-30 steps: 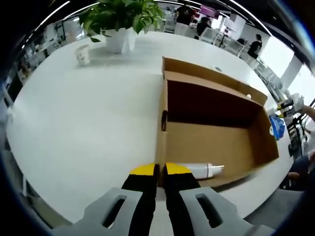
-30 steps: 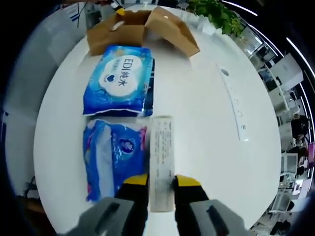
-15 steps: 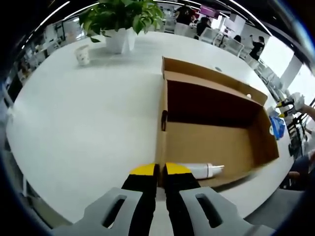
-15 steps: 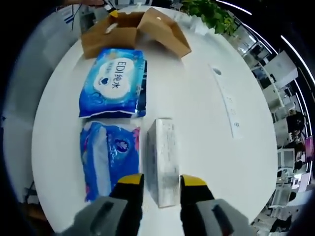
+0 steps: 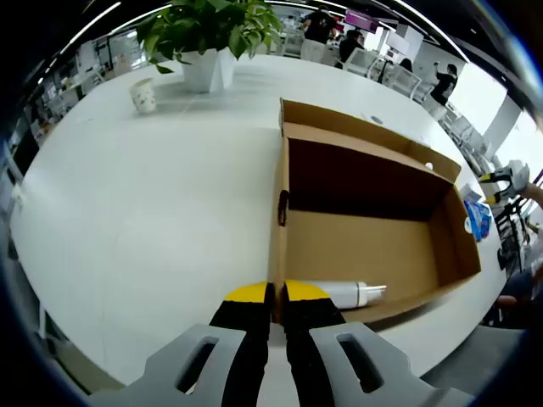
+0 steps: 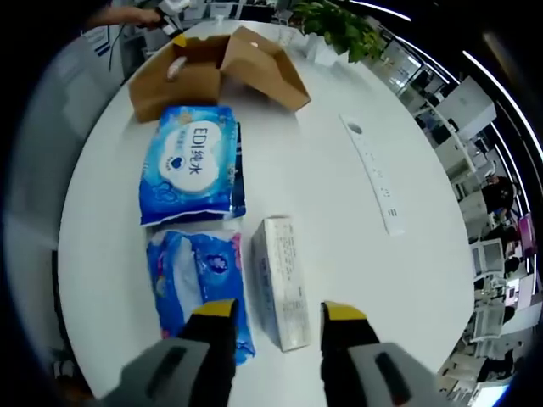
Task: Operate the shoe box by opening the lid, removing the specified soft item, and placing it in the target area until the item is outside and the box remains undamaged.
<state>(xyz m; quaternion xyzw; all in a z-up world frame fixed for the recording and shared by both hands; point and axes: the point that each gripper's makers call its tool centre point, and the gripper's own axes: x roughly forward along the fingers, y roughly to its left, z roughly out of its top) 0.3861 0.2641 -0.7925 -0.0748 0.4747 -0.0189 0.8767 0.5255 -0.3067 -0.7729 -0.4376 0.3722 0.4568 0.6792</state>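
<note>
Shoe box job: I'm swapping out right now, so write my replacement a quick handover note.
Left gripper: shut on the shoe box near wall, steadying it.
Right gripper: open, empty, above the white carton lying on the table.
Lid open. Two blue wipes packs lie outside beside the carton.
A white bottle is in the box; take it out if specified.

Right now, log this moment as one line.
left tongs: shut on box wall | right tongs: open over tissue box | bottle in box
</note>
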